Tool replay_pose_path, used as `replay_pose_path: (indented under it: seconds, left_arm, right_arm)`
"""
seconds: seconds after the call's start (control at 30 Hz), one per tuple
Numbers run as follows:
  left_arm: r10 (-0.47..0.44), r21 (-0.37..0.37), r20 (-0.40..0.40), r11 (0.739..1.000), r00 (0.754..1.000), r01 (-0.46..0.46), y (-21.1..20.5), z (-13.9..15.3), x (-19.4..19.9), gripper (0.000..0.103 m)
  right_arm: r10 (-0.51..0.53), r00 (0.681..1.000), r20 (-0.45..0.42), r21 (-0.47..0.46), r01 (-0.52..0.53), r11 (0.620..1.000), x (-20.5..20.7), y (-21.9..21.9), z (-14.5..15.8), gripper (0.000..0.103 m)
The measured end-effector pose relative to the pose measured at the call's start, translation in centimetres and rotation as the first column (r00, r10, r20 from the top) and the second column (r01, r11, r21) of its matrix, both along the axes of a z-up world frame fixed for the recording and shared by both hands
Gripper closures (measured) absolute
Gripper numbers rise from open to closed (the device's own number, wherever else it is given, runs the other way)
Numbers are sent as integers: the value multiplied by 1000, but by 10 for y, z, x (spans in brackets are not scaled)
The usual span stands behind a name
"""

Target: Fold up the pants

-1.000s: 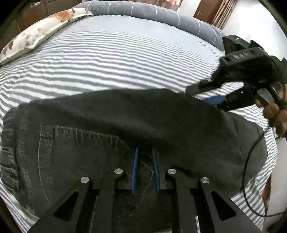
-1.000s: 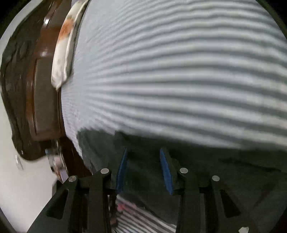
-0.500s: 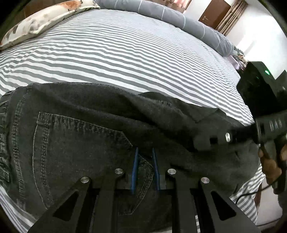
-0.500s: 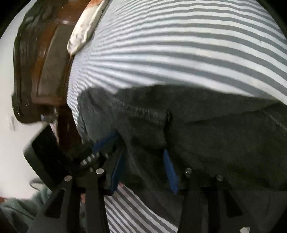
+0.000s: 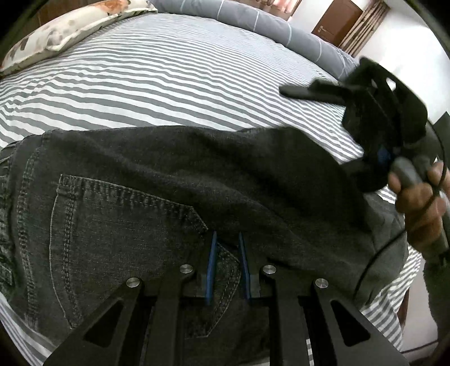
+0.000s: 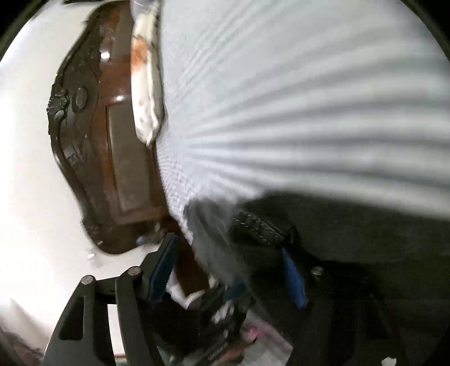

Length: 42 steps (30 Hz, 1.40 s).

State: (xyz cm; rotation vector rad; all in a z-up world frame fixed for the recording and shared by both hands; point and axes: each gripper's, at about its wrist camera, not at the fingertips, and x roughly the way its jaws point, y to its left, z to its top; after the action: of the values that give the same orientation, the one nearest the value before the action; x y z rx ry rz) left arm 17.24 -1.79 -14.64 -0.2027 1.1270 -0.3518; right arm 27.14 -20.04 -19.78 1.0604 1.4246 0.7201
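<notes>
Pants (image 6: 351, 231) perhaps motion-blurred, edge-cropped

The dark grey denim pants (image 5: 174, 197) are spread across the near part of the grey-and-white striped bed sheet (image 5: 168, 84), their back pocket (image 5: 118, 242) lying to the left in the left wrist view. A floral patterned pillow (image 5: 56, 33) is set at the far left corner of the bed, and a grey rolled blanket (image 5: 253, 19) is laid along the far edge. A carved brown wooden headboard (image 6: 92, 135) is found beside the pillow in the right wrist view. A brown wooden door (image 5: 336, 28) is seen behind the bed at the far right.
</notes>
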Motion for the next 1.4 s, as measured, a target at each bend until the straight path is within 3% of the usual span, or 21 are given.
replay_pose_path:
  seconds: [0.1,0.17,0.3,0.57,0.6,0.67,0.8,0.9,1.03,1.23,1.3,1.4]
  left_arm:
    - [0,-2,-1,1000,1000,0,1,0,0,86]
    - [0,0,-1,1000,1000,0,1,-1,2,86]
    - [0,3,0,1000,1000,0,0,-1,2,86]
    - [3,-8,-3,1000,1000,-3,2,-1,2,86]
    - [3,-8,-3,1000,1000,-3,2,-1,2,86]
    - [4,-8,-2,1000,1000,-4,2,-1,2,86]
    - [18,-23,12,1000,1000,-18,6,1,-1,86]
    - [45,3,58,999,997,-45,10,8,-5,86]
    - [29,32,23,999,999,-30,10,1,-6,86]
    - [-30,196,18,980,999,26,-6,-1,-21,86]
    - [-28,208,14,978,1000,25,-6,0,-25,86]
    - [-8,179,1,984,1000,8,2,1,-30,86]
  right_arm:
    - [-37,999,36,-45,38,998,10,-15,17,62]
    - [-44,995,85,-103,53,993,17,-24,28,92]
    - [25,988,152,-229,10,973,30,-21,39,94]
    - [110,982,150,-327,-55,944,18,-8,29,86]
    - [136,979,152,-353,-75,933,16,-6,29,86]
    - [171,965,197,-419,-75,905,10,-3,34,96]
    - [180,936,303,-501,-4,865,13,3,56,97]
    - [187,933,309,-552,16,834,20,6,51,97]
    - [211,937,280,-612,5,791,32,14,26,98]
    - [218,933,287,-645,20,764,37,10,25,96]
    - [189,940,285,-635,38,771,38,3,33,87]
    - [140,937,321,-619,95,780,28,-9,58,83]
